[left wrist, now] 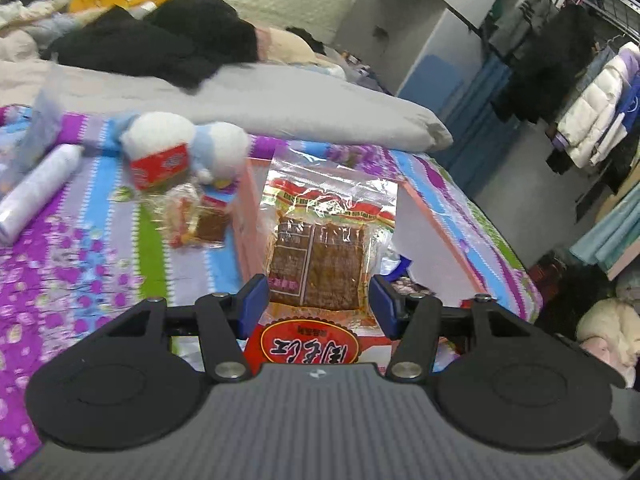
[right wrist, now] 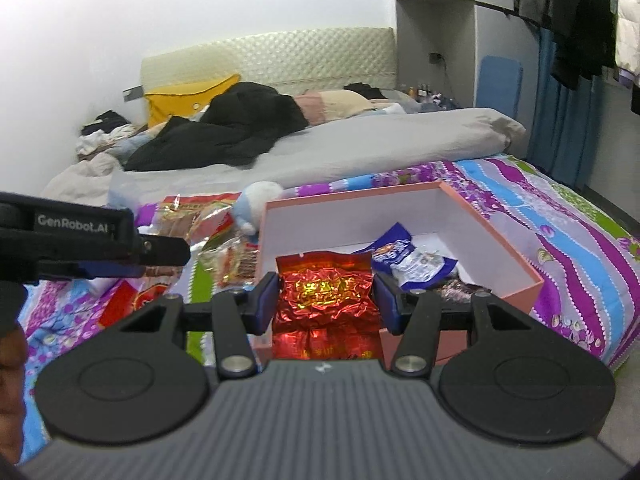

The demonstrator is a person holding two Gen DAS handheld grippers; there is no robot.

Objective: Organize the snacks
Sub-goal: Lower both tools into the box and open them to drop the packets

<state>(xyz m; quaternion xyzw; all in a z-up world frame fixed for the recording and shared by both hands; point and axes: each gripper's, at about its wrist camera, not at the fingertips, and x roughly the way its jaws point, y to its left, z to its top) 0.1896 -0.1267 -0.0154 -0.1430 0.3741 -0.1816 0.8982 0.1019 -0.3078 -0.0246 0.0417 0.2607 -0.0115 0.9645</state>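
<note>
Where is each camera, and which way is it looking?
Left wrist: sits on the left gripper, looking along its fingers across the bed toward the headboard; between them is a clear bag of brown snacks.
Right wrist: sits on the right gripper, looking over the pink box toward the headboard; its fingers flank a red foil packet, and the other gripper pokes in at left.
Both show: the pink box, the grey pillow, the striped bedspread.

Your right tool covers the red foil packet's lower part and the pink box's near wall, while the plush toy is motion-blurred.
</note>
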